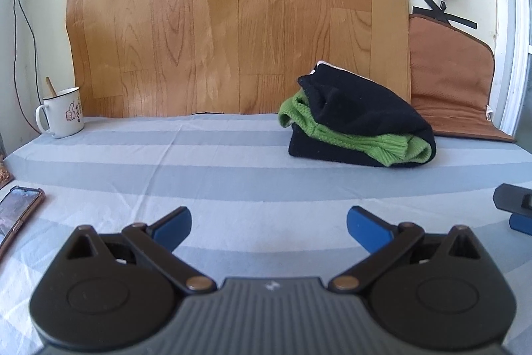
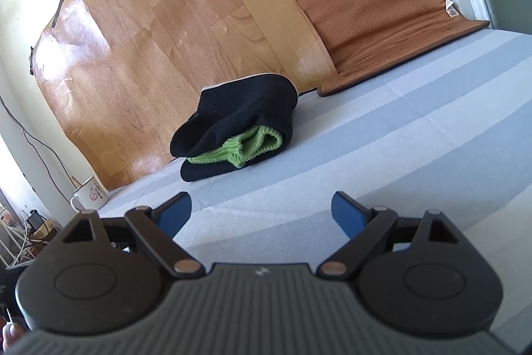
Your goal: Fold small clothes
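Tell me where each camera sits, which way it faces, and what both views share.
Left wrist: on the left gripper, low, level, facing the wall; own open fingers show, plus the right gripper's tip.
Right wrist: on the right gripper, tilted, facing the wall; own open fingers show.
Shared: folded clothes, mug, striped sheet.

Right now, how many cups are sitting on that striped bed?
1. A white mug with a thumbs-up drawing stands at the far left edge of the striped sheet, against the wall, a wooden stick poking out of it. None shows elsewhere, though the folded black-and-green garment could hide something.
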`<state>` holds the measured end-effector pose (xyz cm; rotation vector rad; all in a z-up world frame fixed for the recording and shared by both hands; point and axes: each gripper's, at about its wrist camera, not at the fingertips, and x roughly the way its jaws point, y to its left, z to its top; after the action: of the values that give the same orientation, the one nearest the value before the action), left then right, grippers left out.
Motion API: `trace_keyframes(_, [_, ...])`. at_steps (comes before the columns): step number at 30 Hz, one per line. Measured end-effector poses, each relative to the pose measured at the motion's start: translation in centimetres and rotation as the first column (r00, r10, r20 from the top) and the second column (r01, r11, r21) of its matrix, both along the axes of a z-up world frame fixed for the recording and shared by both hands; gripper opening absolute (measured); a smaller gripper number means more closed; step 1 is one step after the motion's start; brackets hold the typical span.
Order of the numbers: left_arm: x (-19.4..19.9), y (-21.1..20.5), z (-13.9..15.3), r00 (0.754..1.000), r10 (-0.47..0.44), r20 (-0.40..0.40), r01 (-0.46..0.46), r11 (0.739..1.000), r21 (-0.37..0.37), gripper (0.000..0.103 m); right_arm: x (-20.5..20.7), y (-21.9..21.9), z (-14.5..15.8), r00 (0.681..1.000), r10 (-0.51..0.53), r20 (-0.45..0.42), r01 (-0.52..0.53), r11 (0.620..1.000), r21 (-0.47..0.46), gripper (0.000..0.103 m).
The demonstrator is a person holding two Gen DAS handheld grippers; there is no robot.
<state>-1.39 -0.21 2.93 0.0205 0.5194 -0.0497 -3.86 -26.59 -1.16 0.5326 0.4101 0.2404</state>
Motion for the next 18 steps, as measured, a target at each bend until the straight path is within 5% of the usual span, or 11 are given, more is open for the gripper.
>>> trace_keyframes(18, [0.16,-0.25,-0.04,1.0,-0.003,-0.005,0.003,0.999,0.039,0.103,0.16,-0.34,-0.13,1.0,0.005,-0.013,-0.005,1.0,0.025,0.093])
